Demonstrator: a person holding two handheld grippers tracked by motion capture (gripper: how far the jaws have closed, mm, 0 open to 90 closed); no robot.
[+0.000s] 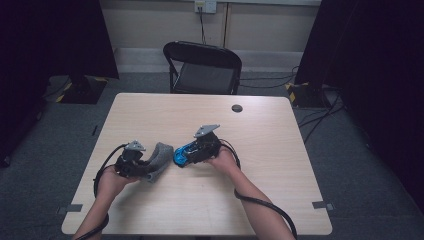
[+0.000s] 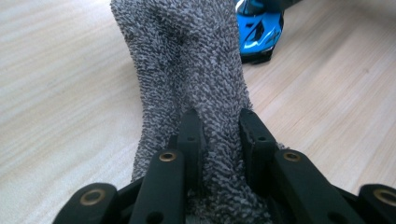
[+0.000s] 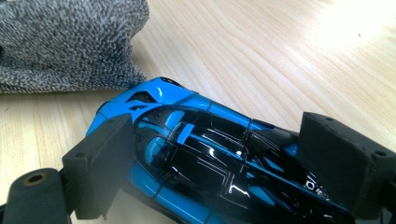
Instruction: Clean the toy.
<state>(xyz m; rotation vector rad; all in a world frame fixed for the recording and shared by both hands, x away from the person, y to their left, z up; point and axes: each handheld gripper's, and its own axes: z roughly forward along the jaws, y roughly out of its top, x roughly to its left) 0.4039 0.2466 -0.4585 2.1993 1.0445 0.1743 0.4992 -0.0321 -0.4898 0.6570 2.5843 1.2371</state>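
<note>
A grey fuzzy cloth (image 1: 160, 157) lies bunched on the wooden table (image 1: 200, 205), left of centre. My left gripper (image 1: 147, 169) is shut on its near end. In the left gripper view both black jaws pinch the cloth (image 2: 187, 60), which stretches away from my left gripper (image 2: 219, 135) toward the car. A blue and black toy car (image 1: 182, 155) sits just right of the cloth. My right gripper (image 1: 194, 151) is shut on the car. In the right gripper view its pads press both sides of the car (image 3: 196, 154), and the cloth (image 3: 65, 42) lies just beyond the car's nose.
A black folding chair (image 1: 202, 67) stands behind the table's far edge. A dark round cable port (image 1: 237, 108) sits in the tabletop at the far right of centre. Black cables trail from both grippers along the person's forearms. Dark curtains hang at both sides.
</note>
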